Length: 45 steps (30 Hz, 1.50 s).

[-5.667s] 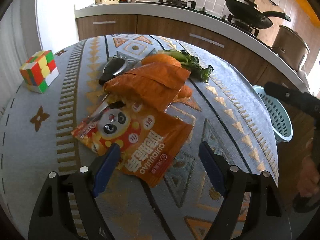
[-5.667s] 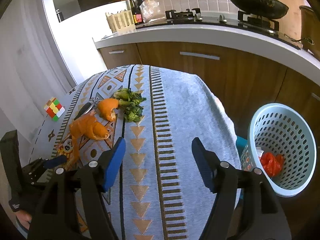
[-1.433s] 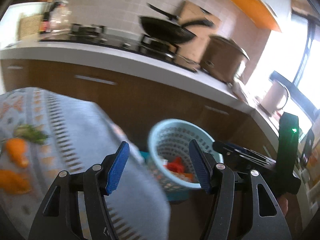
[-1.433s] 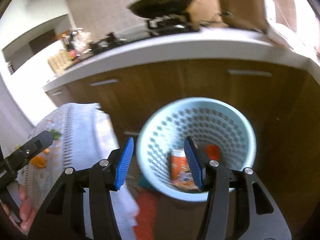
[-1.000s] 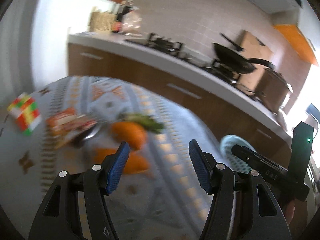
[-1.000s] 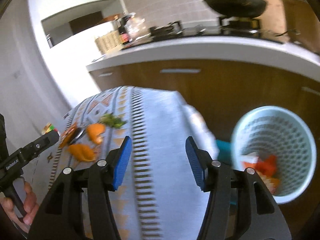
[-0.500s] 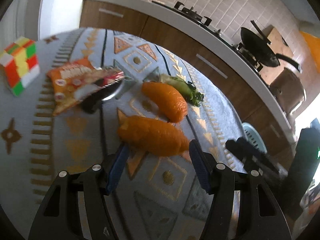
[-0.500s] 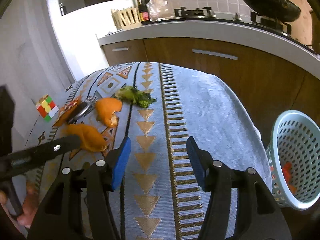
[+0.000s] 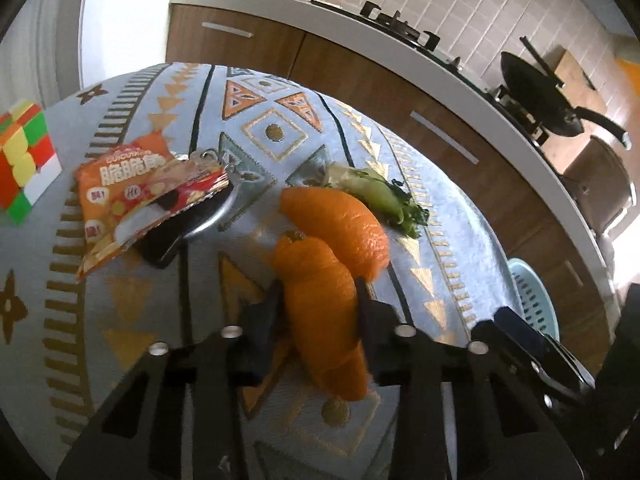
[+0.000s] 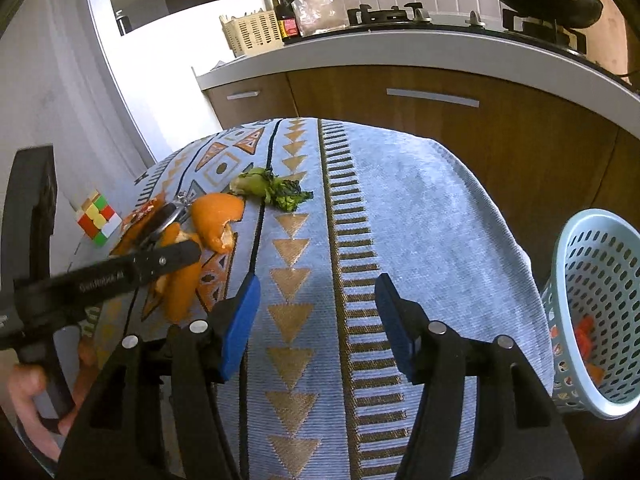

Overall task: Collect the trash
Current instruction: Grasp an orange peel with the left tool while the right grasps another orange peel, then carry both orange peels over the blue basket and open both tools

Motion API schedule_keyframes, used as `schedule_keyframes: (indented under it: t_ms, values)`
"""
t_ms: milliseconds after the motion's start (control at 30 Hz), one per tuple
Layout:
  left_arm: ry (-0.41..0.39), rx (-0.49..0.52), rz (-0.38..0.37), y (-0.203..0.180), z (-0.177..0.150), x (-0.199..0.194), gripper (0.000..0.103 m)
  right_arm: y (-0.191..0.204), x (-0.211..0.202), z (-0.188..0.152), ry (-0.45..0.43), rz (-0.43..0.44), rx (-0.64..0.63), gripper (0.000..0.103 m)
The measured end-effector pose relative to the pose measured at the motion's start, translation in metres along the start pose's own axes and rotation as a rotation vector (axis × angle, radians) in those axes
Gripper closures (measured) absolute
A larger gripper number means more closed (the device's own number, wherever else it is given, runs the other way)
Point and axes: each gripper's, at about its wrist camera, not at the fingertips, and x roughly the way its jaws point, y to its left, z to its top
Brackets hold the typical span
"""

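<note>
My left gripper is shut on a long piece of orange peel and holds it just above the patterned tablecloth. A second orange peel lies just beyond it, with a green vegetable scrap behind. An orange snack wrapper lies to the left, partly over a black key fob. My right gripper is open and empty over the cloth. The light blue trash basket stands at the right with red and orange trash inside. The held peel also shows in the right wrist view.
A colourful puzzle cube sits at the table's left edge. A kitchen counter with a stove and a black pan runs behind the table. The basket stands on the floor off the table's right edge.
My left gripper has swung back from the basket to the table, come down over the nearer orange peel and shut on it. My right gripper has stayed open over the table.
</note>
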Motion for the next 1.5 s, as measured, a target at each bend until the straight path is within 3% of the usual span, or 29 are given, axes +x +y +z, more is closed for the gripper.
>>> schedule_keyframes:
  t_ms: [67, 233, 433, 533, 667, 800, 900, 1167, 1267, 1400, 1500]
  values:
    - [0.003, -0.014, -0.018, 0.010, -0.003, -0.011, 0.079, 0.005, 0.005, 0.004, 0.032, 0.027, -0.016, 0.047]
    - [-0.056, 0.020, 0.023, 0.024, -0.017, -0.038, 0.080, 0.036, 0.027, 0.029, 0.097, 0.113, -0.059, 0.047]
    - [-0.164, 0.016, 0.023, 0.034, -0.027, -0.055, 0.078, 0.070, 0.074, 0.048, 0.129, 0.106, -0.130, 0.047]
    - [-0.181, 0.047, 0.053, 0.027, -0.027, -0.056, 0.078, 0.074, 0.086, 0.053, 0.133, 0.094, -0.130, 0.047]
    - [-0.183, 0.027, 0.034, 0.031, -0.025, -0.057, 0.078, 0.080, 0.095, 0.052, 0.144, 0.073, -0.156, 0.047]
    - [-0.176, 0.006, 0.013, 0.037, -0.025, -0.056, 0.078, 0.089, 0.095, 0.046, 0.135, 0.054, -0.205, 0.076]
    - [-0.181, 0.011, 0.010, 0.035, -0.026, -0.055, 0.078, 0.091, 0.081, 0.043, 0.081, 0.066, -0.220, 0.082]
    - [-0.213, 0.057, -0.014, 0.027, -0.028, -0.063, 0.078, 0.062, 0.013, 0.034, -0.038, 0.049, -0.180, 0.083]
    - [-0.214, 0.045, -0.114, 0.019, -0.028, -0.072, 0.078, 0.050, -0.022, 0.030, -0.087, 0.025, -0.175, 0.083]
    - [-0.240, 0.097, -0.179, -0.012, -0.028, -0.092, 0.079, 0.029, -0.074, 0.026, -0.183, -0.076, -0.194, 0.083]
    - [-0.244, 0.150, -0.226, -0.041, -0.028, -0.102, 0.079, 0.001, -0.109, 0.023, -0.223, -0.076, -0.128, 0.083]
